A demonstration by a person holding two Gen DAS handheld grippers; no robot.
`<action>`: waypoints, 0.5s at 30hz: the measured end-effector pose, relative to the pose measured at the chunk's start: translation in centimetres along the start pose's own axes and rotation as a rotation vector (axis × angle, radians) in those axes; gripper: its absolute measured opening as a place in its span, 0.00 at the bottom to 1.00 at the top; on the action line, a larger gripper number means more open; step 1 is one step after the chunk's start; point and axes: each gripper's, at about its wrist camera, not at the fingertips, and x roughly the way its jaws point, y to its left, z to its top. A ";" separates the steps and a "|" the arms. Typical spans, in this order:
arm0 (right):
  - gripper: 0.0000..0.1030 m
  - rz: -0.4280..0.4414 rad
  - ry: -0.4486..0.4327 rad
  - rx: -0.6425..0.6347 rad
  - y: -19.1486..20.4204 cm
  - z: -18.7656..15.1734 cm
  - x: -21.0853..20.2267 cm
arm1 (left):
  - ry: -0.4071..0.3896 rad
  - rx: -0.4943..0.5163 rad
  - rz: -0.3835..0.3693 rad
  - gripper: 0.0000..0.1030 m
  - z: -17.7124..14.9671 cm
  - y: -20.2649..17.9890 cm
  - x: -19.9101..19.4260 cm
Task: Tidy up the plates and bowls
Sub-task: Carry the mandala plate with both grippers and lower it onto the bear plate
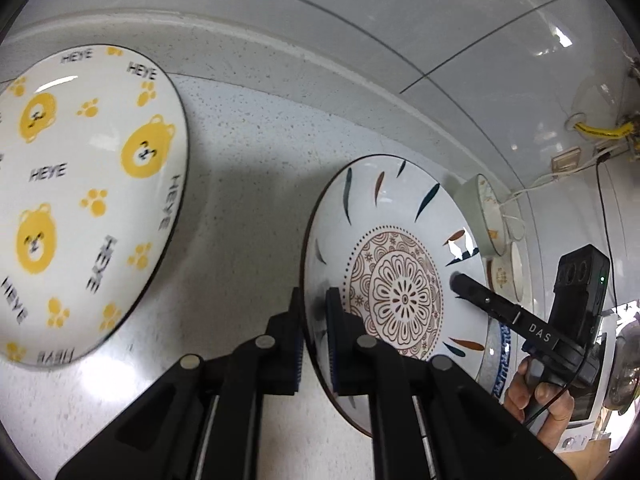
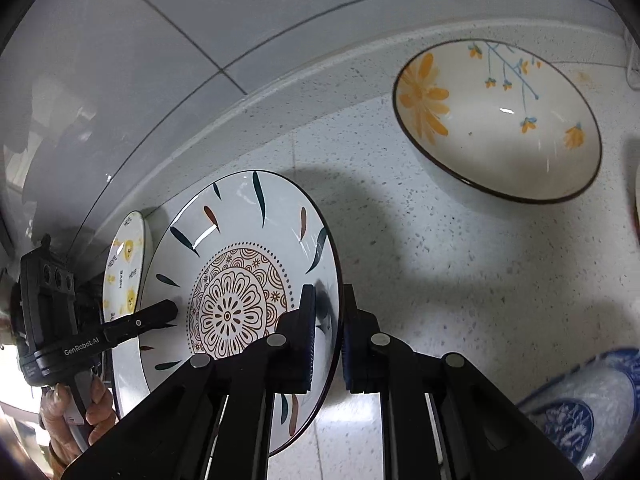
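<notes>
1. Dead centre of the action is the white ceramic plate with a brown mandala centre and painted leaf strokes (image 1: 394, 280), and it is pinched on both sides at once, over the speckled pale stone countertop (image 1: 248, 184).
2. The left gripper (image 1: 316, 332) is clamped onto the plate's near rim, one pad on the patterned face and one behind it, jaws pressed tight on the ceramic.
3. The right gripper (image 2: 326, 328) has the opposite edge, again one pad each side of the rim and squeezed down hard.
4. From either wrist view the plate reads as tipped and clear of the counter, though I cannot tell for certain whether its lower edge is off the surface.
5. Moving outward: on the left side sits the white plate printed with yellow bears and "HEYE" lettering (image 1: 84, 200), alone and flat on the counter.
6. To the right, a cream bowl with orange flowers and a dark rim (image 2: 500, 120) rests by itself near the backsplash, and a blue-and-white patterned dish (image 2: 588, 408) lies near the bottom corner.
7. My read on progress: early days. Nothing visible is stacked; the dishes are spread well apart. This mandala plate looks like the one in transit, with the bear plate, flower bowl and blue dish left to gather.
</notes>
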 end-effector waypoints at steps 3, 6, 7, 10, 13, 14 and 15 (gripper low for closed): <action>0.10 0.009 -0.013 -0.031 1.3 -1.1 -1.8 | -0.023 -0.017 -0.023 0.09 -1.7 0.2 -3.1; 0.10 0.031 -0.027 -0.066 3.0 -2.4 -3.9 | -0.062 -0.015 -0.024 0.09 -3.8 0.4 -6.8; 0.10 0.039 -0.032 -0.078 3.7 -3.0 -4.6 | -0.073 -0.021 -0.025 0.09 -4.7 0.6 -8.4; 0.10 0.063 -0.047 -0.122 6.0 -4.7 -6.8 | -0.121 -0.012 -0.019 0.09 -7.0 1.2 -12.4; 0.10 0.089 -0.062 -0.168 8.7 -6.8 -8.6 | -0.162 -0.014 -0.022 0.09 -9.5 1.9 -16.3; 0.10 0.093 -0.067 -0.182 9.8 -7.6 -9.0 | -0.173 -0.012 -0.023 0.09 -10.4 2.3 -17.7; 0.10 0.102 -0.071 -0.197 10.7 -8.3 -9.6 | -0.184 -0.008 -0.023 0.09 -11.3 2.4 -18.9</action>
